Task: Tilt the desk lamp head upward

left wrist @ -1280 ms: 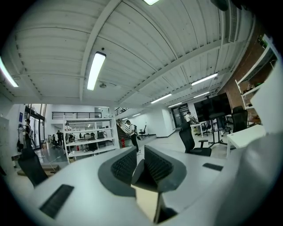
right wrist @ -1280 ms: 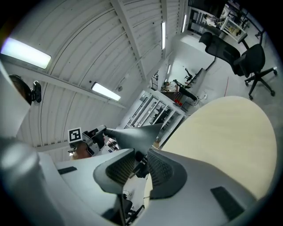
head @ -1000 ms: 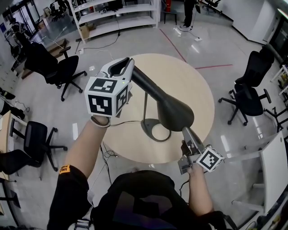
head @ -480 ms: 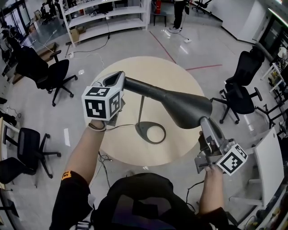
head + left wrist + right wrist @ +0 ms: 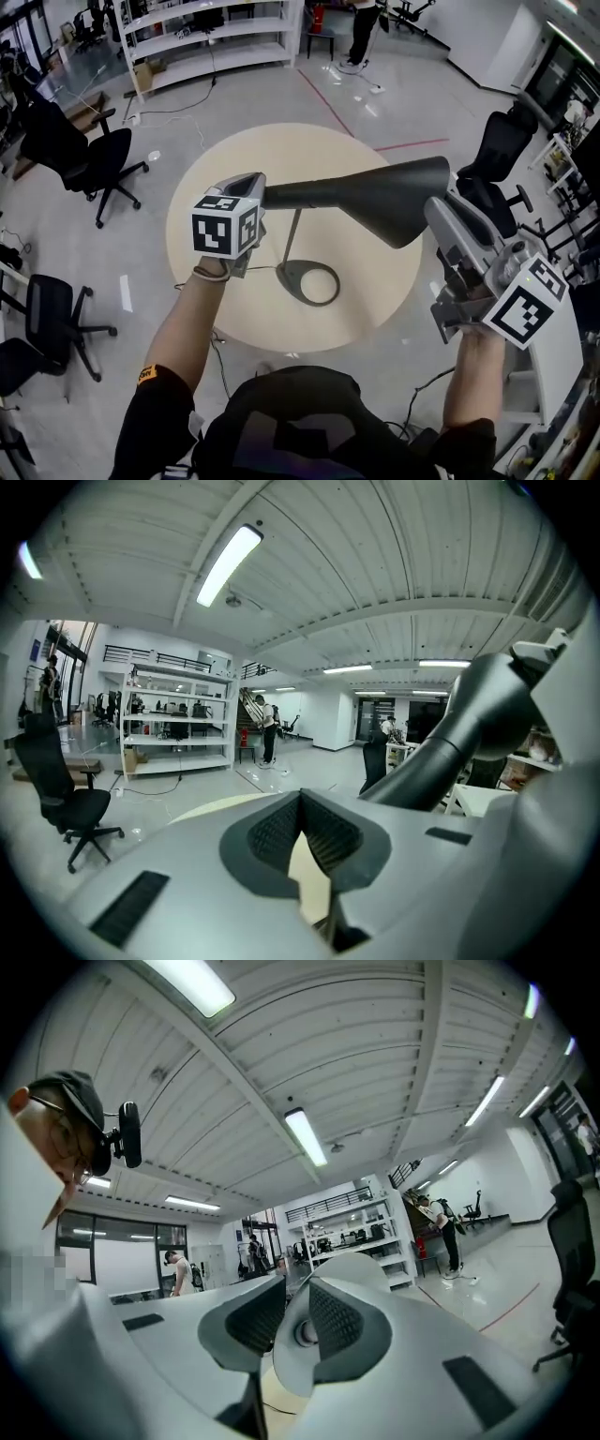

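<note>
The dark grey desk lamp head (image 5: 375, 199) lies about level above the round beige table (image 5: 225, 169), wide mouth to the right. Its thin stem (image 5: 292, 234) drops to a ring base (image 5: 309, 281) on the table. My right gripper (image 5: 441, 211) is shut on the mouth's rim; in the right gripper view the shade's white inside (image 5: 337, 1279) sits between the right gripper's (image 5: 286, 1307) pads. My left gripper (image 5: 246, 180) is at the narrow neck end. In its own view the left gripper (image 5: 300, 799) is shut on nothing, with the lamp head (image 5: 450, 742) beside it at the right.
Black office chairs stand around the table: at the left (image 5: 89, 150), lower left (image 5: 47, 309) and right (image 5: 497, 150). White shelving (image 5: 216, 37) lines the back. A white desk (image 5: 553, 375) is at the right. A person (image 5: 361, 28) stands far behind.
The lamp head has swung up from pointing steeply down to about level. My right gripper rose and moved right with the rim. The left gripper stayed near the neck.
</note>
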